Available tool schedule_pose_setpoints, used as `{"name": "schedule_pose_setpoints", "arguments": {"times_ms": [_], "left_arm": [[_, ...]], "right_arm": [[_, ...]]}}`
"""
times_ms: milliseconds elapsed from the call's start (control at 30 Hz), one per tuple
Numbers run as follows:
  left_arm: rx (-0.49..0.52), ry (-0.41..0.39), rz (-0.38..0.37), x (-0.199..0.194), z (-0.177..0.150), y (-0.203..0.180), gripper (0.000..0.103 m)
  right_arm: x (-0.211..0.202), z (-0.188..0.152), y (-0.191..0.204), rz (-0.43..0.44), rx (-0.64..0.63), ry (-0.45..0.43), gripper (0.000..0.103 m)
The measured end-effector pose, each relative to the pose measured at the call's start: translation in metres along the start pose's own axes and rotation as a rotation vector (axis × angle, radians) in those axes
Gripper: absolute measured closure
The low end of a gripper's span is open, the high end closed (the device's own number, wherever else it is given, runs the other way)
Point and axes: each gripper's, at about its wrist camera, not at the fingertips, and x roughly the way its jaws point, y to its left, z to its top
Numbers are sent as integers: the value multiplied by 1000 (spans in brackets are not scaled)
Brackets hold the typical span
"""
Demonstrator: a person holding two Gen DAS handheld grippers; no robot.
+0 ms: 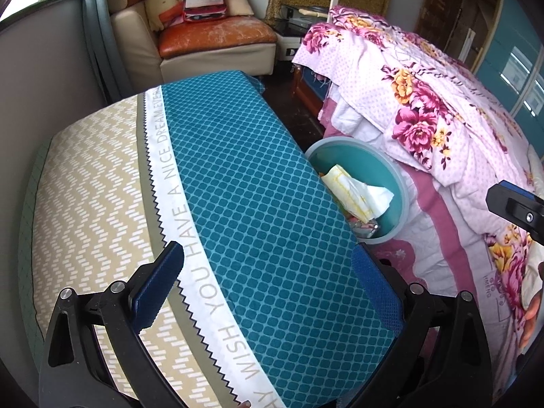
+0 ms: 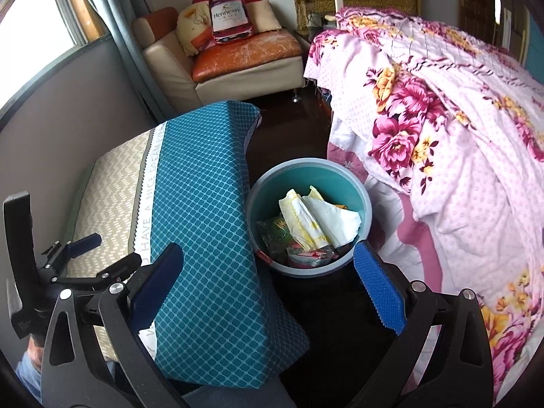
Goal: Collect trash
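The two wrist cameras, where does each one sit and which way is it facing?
Left wrist: on the left tongs, open above the teal cloth, facing the armchair; the right tongs' tip shows at right.
Right wrist: on the right tongs, open, looking down at the trash bin; the left tongs show at left.
Shared: cloth, bin, armchair, floral bedspread.

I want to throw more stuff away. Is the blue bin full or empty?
Partly full. The bin holds crumpled white paper and wrappers, but its inner wall still shows above them.
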Motion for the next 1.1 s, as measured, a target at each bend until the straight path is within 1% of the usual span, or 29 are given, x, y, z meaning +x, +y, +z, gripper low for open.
{"name": "schedule_pose_setpoints", "arguments": {"times_ms": [300, 533, 1100], "left_arm": [[2, 7, 19, 6, 0, 4, 4], [-11, 29, 29, 19, 1, 10, 4], [-28, 85, 33, 49, 4, 18, 4]], "right_arm": [[1, -1, 1, 10, 13, -1, 7], [19, 4, -4, 7, 43, 37, 7], [55, 5, -6, 5, 44, 92, 7]]}}
